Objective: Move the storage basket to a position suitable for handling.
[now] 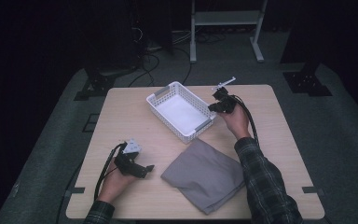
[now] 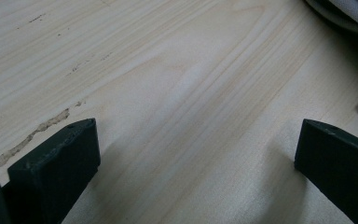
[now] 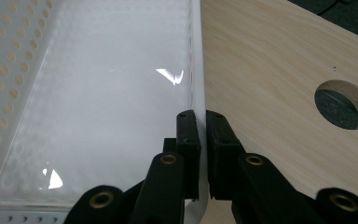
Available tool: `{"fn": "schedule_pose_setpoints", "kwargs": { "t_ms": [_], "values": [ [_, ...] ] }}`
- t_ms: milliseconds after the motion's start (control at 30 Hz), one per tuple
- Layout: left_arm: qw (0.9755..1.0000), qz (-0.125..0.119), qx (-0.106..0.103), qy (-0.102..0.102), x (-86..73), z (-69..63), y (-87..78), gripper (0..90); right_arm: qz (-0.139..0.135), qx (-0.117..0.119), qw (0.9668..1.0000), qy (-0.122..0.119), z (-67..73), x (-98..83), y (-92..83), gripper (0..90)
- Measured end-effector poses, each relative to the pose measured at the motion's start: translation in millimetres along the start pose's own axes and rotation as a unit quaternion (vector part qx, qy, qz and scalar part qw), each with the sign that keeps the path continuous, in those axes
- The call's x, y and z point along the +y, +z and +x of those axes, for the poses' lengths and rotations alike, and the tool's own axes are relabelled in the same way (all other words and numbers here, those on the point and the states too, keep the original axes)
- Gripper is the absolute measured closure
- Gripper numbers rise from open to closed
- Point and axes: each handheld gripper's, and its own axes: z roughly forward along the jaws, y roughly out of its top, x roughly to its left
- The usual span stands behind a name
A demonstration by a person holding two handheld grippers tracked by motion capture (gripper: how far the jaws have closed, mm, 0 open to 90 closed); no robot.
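A white perforated basket stands slantwise at the table's back middle, with nothing inside it. My right gripper is at the basket's right end; in the right gripper view its jaws are shut on the thin white wall, one pad inside and one outside. A folded grey cloth lies at the front middle. My left gripper rests low near the front left, pointing toward the cloth. In its own view the left gripper stands open over bare wood, and a corner of the cloth shows at the top right.
The light wooden table has a round hole close to the right of the basket. Beyond the far edge are a dark carpeted floor, loose cables and the legs of a metal stand.
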Motion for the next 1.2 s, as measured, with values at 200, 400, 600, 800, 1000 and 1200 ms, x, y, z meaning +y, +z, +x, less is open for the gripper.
{"fn": "schedule_pose_setpoints", "kwargs": {
  "t_ms": [200, 400, 600, 800, 1000, 1200],
  "values": [
    [1.0000, 0.000, 0.000, 0.000, 0.0, 0.0, 0.0, 0.0, 0.005, 0.001, 0.9999, 0.009, -3.1, -0.3, -4.8, 84.5],
    [1.0000, 0.001, 0.000, 0.001, 0.0, 0.1, -0.1, 0.0, 0.004, -0.004, 0.9999, 0.015, -10.8, -1.9, -16.7, 84.6],
    [1.0000, 0.001, 0.000, 0.001, 0.0, 0.1, -0.1, 0.0, 0.008, -0.013, 0.9998, 0.014, -19.7, -5.8, -29.0, 84.7],
    [1.0000, 0.001, 0.000, 0.001, 0.0, 0.1, -0.1, 0.0, 0.012, -0.025, 0.9995, 0.017, -30.3, -13.6, -43.3, 84.6],
    [1.0000, 0.001, 0.000, 0.001, 0.0, 0.1, -0.1, 0.0, 0.014, -0.030, 0.9992, 0.022, -41.1, -27.4, -56.1, 84.7],
    [1.0000, 0.001, 0.000, 0.001, 0.0, 0.1, -0.1, 0.0, 0.013, -0.030, 0.9991, 0.027, -50.1, -42.6, -66.4, 84.7]
  ]
}}
